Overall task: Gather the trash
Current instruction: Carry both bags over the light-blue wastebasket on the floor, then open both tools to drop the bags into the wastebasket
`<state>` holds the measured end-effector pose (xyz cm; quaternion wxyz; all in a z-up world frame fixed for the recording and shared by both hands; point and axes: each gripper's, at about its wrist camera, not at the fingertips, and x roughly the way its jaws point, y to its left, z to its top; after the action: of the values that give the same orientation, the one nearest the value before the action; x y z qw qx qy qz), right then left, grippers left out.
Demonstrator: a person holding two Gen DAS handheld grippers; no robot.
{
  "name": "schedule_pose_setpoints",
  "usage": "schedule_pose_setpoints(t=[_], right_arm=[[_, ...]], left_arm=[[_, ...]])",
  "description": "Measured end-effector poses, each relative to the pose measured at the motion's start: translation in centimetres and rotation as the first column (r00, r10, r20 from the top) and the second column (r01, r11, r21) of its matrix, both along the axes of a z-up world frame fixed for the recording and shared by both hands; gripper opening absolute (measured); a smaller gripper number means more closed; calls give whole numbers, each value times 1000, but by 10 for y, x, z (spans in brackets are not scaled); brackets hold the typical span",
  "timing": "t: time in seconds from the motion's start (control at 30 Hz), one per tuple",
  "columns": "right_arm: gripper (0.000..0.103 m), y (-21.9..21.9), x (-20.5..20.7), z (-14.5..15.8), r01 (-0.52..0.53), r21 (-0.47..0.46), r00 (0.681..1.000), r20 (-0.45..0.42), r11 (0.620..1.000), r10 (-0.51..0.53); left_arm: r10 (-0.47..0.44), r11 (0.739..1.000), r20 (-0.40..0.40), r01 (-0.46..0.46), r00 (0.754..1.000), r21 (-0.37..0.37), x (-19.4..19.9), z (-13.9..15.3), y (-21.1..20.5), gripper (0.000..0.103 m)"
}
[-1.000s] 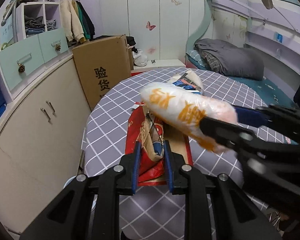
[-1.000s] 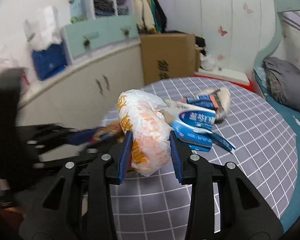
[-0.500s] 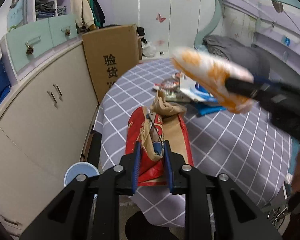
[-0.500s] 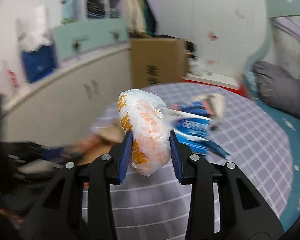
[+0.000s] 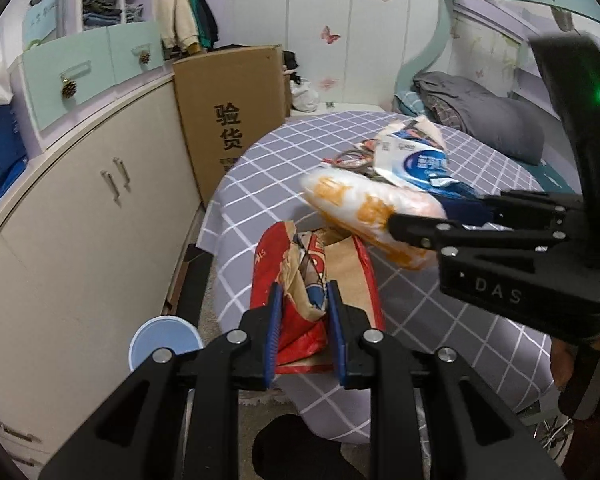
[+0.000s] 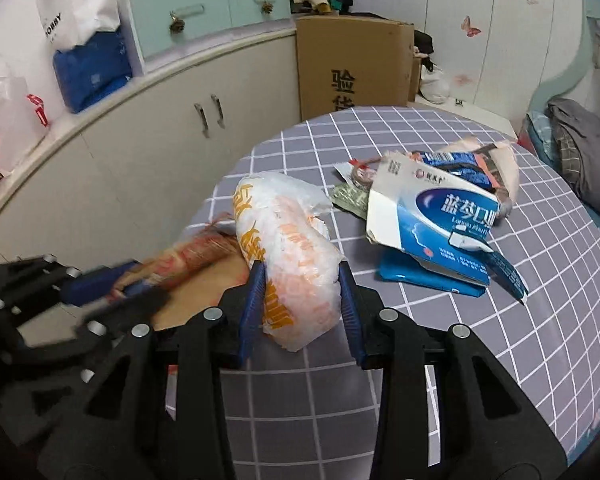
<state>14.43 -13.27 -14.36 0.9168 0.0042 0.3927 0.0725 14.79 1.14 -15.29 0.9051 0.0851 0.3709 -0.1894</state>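
Observation:
A red and brown paper bag (image 5: 340, 280) lies at the near edge of the round checked table (image 5: 268, 184). My left gripper (image 5: 302, 292) is shut on its crumpled upper flap. My right gripper (image 6: 300, 276) is shut on a white plastic bag with orange print (image 6: 288, 240), held just above the paper bag's far end. In the left wrist view this plastic bag (image 5: 364, 208) and the right gripper (image 5: 432, 216) come in from the right. In the right wrist view the left gripper (image 6: 100, 280) and the paper bag (image 6: 196, 256) show blurred at the left.
A torn blue and white carton (image 6: 432, 216) and several wrappers lie farther back on the table. A light blue bin (image 5: 164, 344) stands on the floor by the curved cabinets (image 5: 80, 220). A cardboard box (image 5: 228, 120) stands behind, a bed (image 5: 480, 112) at the right.
The right gripper lifted the plastic bag up and right, then brought it down over the paper bag's far end. The left gripper drew back with the paper bag, so more floor shows.

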Motion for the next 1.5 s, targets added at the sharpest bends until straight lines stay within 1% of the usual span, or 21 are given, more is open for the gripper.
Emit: schedule_pose_setpoints(t=[0.17,0.23,0.27,0.37,0.4,0.47,0.57,0.67,0.8,1.0,1.1,1.13,1.2,1.23,1.3,1.33,1.37,1.4,1.43,1.47,1.5], right_arm=[[36,0,2,-13,5,3,1000,-21,1000,-5],[36,1,1,-13,26,-16,1000,-5,1000,-26],[36,0,-1,-10,36,-22,999,16,999,-36],[36,-2,-14,9,53,11,994,94,999,-54],[36,-4,-19,18,67,10,989,133,998,-68],[36,-4,-24,30,86,-10,981,174,996,-83],[36,-1,-27,42,71,0,977,202,997,-69],[36,22,-21,44,8,12,979,203,1000,-10],[37,71,-1,27,-88,22,982,167,996,83],[37,159,41,-16,-214,43,973,101,976,209],[37,192,58,-37,-247,44,967,75,968,243],[37,202,66,-46,-254,49,966,71,966,250],[37,215,80,-59,-256,59,966,59,965,253],[38,220,88,-65,-260,73,965,61,963,256],[38,227,102,-77,-247,72,968,64,966,243],[38,229,108,-82,-243,84,969,63,966,238],[38,229,114,-87,-238,91,971,56,967,233],[38,231,119,-91,-231,87,973,45,969,228],[38,232,125,-96,-224,87,974,35,971,222],[39,232,129,-101,-219,92,976,27,971,218],[39,233,134,-107,-215,93,977,12,972,215]], left_arm=[[73,997,-3,-73,997,-8,6,0,20,22],[118,993,-4,-118,993,-18,9,-1,31,22],[138,990,-6,-138,990,-26,11,-1,37,22],[187,981,-8,-187,982,-51,14,0,52,22],[200,978,-7,-200,980,-58,16,1,56,22],[218,973,-6,-218,976,-71,17,1,63,22],[252,963,-1,-250,968,-103,18,4,74,22],[296,948,4,-293,955,-126,19,5,88,22],[369,920,-3,-365,930,-141,22,2,116,22],[495,863,-42,-497,868,-90,42,-26,168,23],[545,833,-91,-551,834,-58,63,-51,198,24],[565,820,-113,-572,817,-31,75,-62,209,24],[582,808,-145,-589,800,-9,92,-75,224,24],[597,798,-159,-602,786,20,103,-82,232,24],[616,786,-136,-617,776,45,122,-87,243,24],[614,788,-128,-615,779,31,134,-91,250,25],[614,787,-144,-617,776,28,143,-96,255,29],[617,783,-172,-621,768,37,153,-103,260,46],[621,778,-199,-627,758,39,162,-111,265,74],[622,775,-207,-632,755,25,167,-116,270,79],[627,769,-217,-639,749,18,171,-122,273,80]])
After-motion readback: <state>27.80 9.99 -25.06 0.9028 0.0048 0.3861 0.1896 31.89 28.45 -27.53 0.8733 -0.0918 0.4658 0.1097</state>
